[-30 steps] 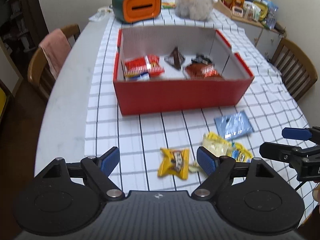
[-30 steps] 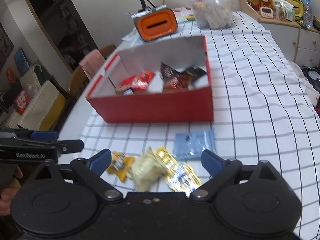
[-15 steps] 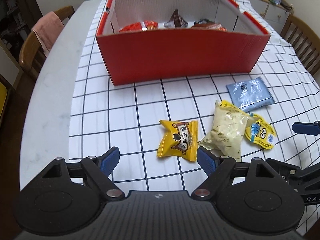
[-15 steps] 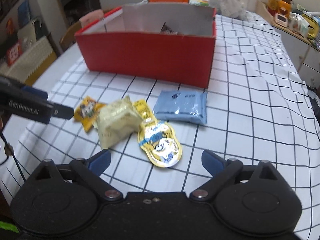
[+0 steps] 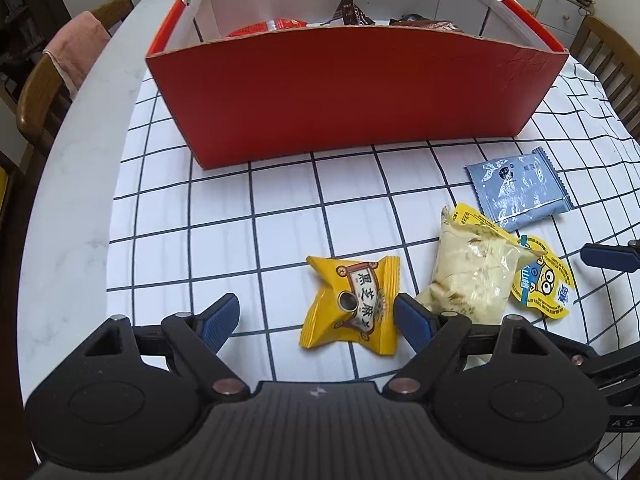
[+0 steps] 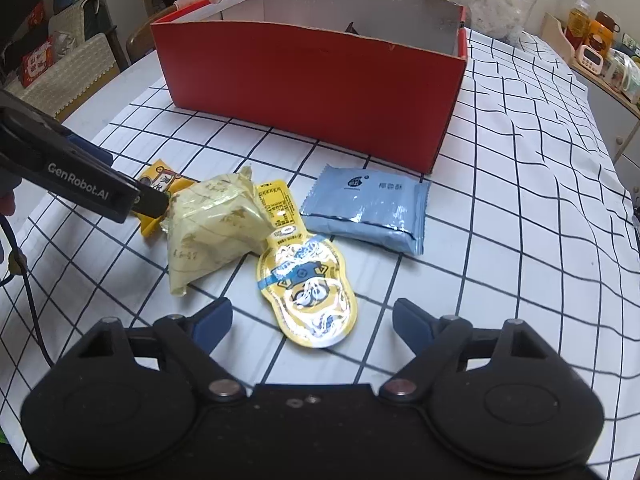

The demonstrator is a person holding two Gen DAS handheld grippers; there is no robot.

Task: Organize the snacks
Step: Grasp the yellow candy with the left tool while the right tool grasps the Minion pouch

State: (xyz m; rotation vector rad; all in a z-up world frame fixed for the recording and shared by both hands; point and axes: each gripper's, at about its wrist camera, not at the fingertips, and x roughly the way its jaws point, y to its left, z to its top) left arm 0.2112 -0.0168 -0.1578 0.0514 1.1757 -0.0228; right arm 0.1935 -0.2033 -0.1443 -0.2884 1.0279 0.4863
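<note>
The left gripper [image 5: 318, 316] stood wide apart, empty, low over the checked tablecloth [image 5: 280, 216], with the orange-yellow snack packet [image 5: 354, 304] lying between its fingertips – nearer the right one. Just beside it lay the pale cream packet [image 5: 472, 272], overlapping the yellow cartoon pouch [image 6: 306, 284]. The blue packet [image 6: 366, 208] lay next to the right, apart from the pouch. The right gripper [image 6: 310, 320] was likewise spread wide, holding nothing, the pouch's near end between its fingertips. Behind all four stood the red box [image 5: 352, 88], other snacks inside.
</note>
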